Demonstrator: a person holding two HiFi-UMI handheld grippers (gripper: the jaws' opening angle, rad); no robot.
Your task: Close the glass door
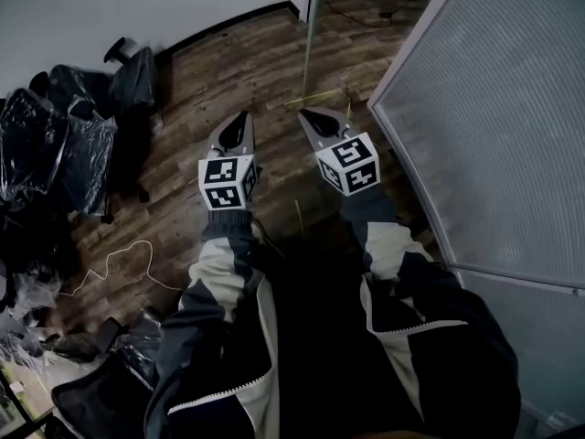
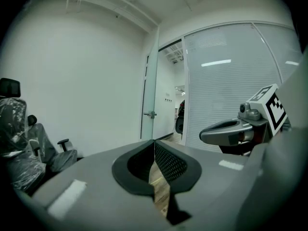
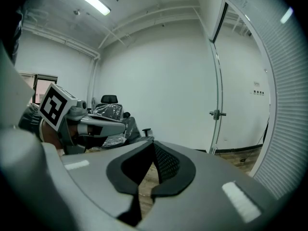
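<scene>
Head view: L gripper (image 1: 239,124) and R gripper (image 1: 309,117) are held out side by side over the wood floor (image 1: 228,71). Both aim at the door (image 1: 311,44), which shows here only as a thin pale strip, edge-on, i.e. swung open. Neither touches the door; both are well short of it. A frosted partition (image 1: 494,108) runs right of the door. Plastic-wrapped chairs (image 1: 73,144) sit well left of the door, out of the way.

L gripper view: jaws pressed together at the tips, nothing btwn them. The door (image 2: 149,81) stands ahead, nearly edge-on, w/ its handle (image 2: 152,114) sticking out at mid height. The opening lies just right of the door, then the partition.

R gripper view: jaws likewise pressed together, empty. The door's edge and handle (image 3: 217,113) are ahead and to the right, w/ a white wall (image 3: 159,81) beyond the door.

Why so, prob.: closing a door needs a push or a hook on the handle, not a pinch. Shut tongs make a stiff blunt tip and can't snag. Both are held forward and level-ish bc the approach isn't done; the task looks to be at its start, door wide open.

Next move prob. calls for getting one tip onto the handle or the door's free face, then swinging the door across the opening. Risks: tips could skid on smooth glass, and the handle is a small target.
</scene>
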